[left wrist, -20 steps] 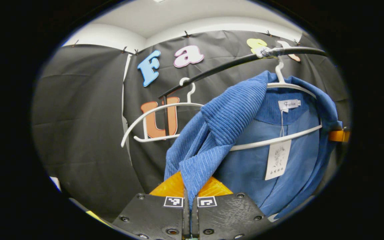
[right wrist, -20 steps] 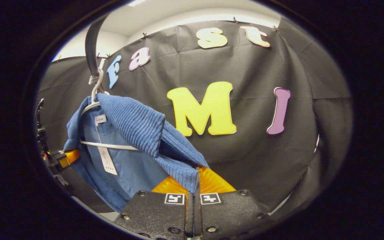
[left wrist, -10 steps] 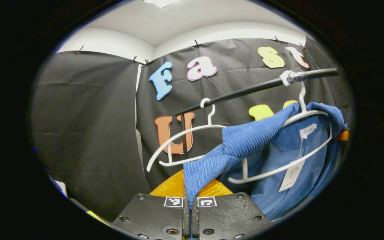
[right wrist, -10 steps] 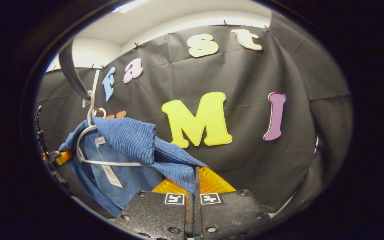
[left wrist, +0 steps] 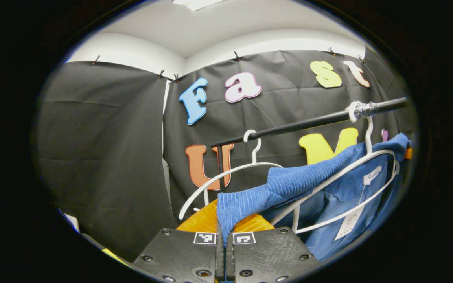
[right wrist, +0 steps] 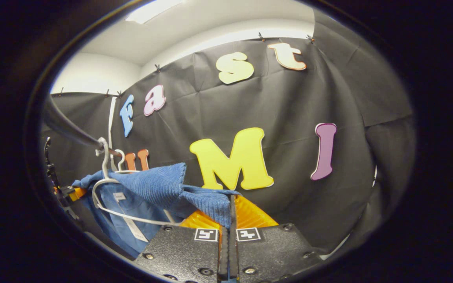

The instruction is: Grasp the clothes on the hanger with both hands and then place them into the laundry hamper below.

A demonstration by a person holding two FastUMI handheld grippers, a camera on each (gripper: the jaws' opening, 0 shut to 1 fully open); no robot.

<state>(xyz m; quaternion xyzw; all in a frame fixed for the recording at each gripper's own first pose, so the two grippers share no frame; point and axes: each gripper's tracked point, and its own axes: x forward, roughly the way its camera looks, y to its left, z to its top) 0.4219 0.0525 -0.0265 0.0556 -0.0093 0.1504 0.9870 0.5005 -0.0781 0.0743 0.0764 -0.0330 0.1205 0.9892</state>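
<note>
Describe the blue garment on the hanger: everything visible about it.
The blue garment is a ribbed knit outside with a smoother blue inner face, where a white neck label and a hanging paper tag show. It drapes over a white hanger hooked on the black rail. One ribbed edge is stretched toward the left gripper, whose fingers are shut on it; in the right gripper view, the right gripper pinches another ribbed edge.

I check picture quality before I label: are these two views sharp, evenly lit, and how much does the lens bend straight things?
Left gripper view: sharp, even light, no glare; the black rail looks nearly straight. Right gripper view: also sharp; the rail curves near the edge, and the ceiling light is bright but the blue garment stays clear.
</note>
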